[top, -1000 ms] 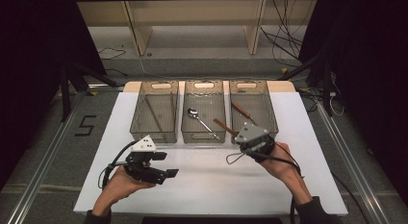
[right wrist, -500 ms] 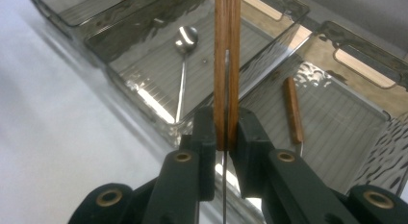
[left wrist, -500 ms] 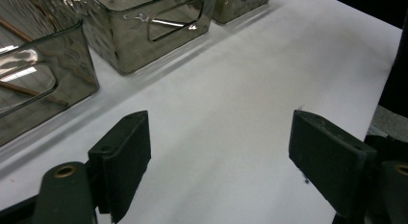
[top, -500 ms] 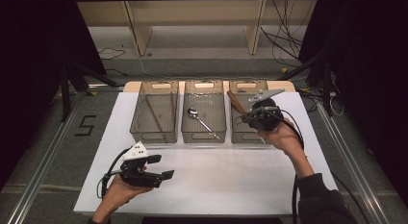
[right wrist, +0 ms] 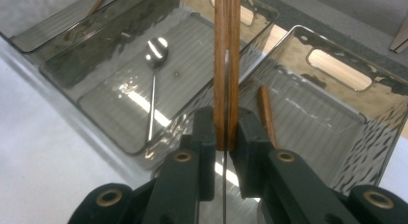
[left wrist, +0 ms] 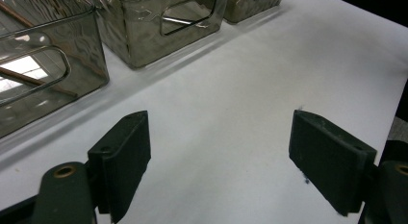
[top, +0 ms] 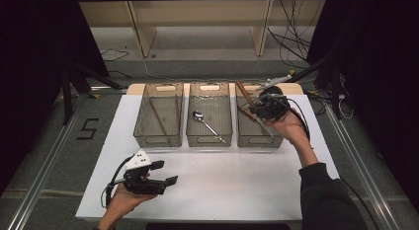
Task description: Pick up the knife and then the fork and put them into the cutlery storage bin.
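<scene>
I have the right gripper (right wrist: 225, 137) clamped on a pair of wooden chopsticks (right wrist: 226, 65) above the right-hand bin (top: 257, 136), lifted clear for carrying, while my left gripper (left wrist: 219, 168) waits wide open and empty on the near side of that bin.

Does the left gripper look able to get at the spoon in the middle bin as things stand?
Probably yes: the left gripper is open and holds nothing, and the spoon lies uncovered in the open-topped middle bin.

White table (top: 247, 190); wooden shelving (top: 197, 22) behind; grey floor (top: 59, 156) marked "5" (top: 88, 129); dark surroundings.
</scene>
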A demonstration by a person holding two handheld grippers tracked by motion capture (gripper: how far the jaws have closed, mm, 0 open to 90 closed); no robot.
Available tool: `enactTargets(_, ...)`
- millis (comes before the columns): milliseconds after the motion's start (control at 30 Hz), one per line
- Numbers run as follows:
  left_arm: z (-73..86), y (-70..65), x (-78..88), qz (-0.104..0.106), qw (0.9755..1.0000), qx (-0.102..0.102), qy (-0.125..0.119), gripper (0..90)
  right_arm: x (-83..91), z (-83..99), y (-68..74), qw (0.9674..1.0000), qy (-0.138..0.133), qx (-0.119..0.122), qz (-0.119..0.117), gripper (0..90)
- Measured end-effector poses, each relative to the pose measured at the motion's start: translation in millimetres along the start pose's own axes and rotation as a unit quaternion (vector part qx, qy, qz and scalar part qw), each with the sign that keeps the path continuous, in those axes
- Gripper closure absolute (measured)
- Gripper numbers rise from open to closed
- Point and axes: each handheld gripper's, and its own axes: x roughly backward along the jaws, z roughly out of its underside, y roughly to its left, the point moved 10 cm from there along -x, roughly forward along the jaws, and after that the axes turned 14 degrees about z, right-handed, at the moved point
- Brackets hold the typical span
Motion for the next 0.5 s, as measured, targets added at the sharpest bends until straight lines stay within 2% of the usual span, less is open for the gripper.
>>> enactTargets(200,4.2,-0.3,-0.9,0.001,1.0000,-0.001,-0.003,22.0,-8.1,-5.3,-8.6,0.9999,0.002,0.000,0.012,80.9)
enactTargets(400,5.1,-0.3,-0.2,-0.001,0.9999,-0.004,-0.010,21.9,-22.4,-3.3,-22.7,0.9993,0.004,-0.011,0.035,80.9)
enactTargets(500,7.7,0.5,-1.2,-0.001,1.0000,-0.005,-0.004,21.9,-30.8,-0.3,-31.0,0.9985,0.012,-0.018,0.051,80.9)
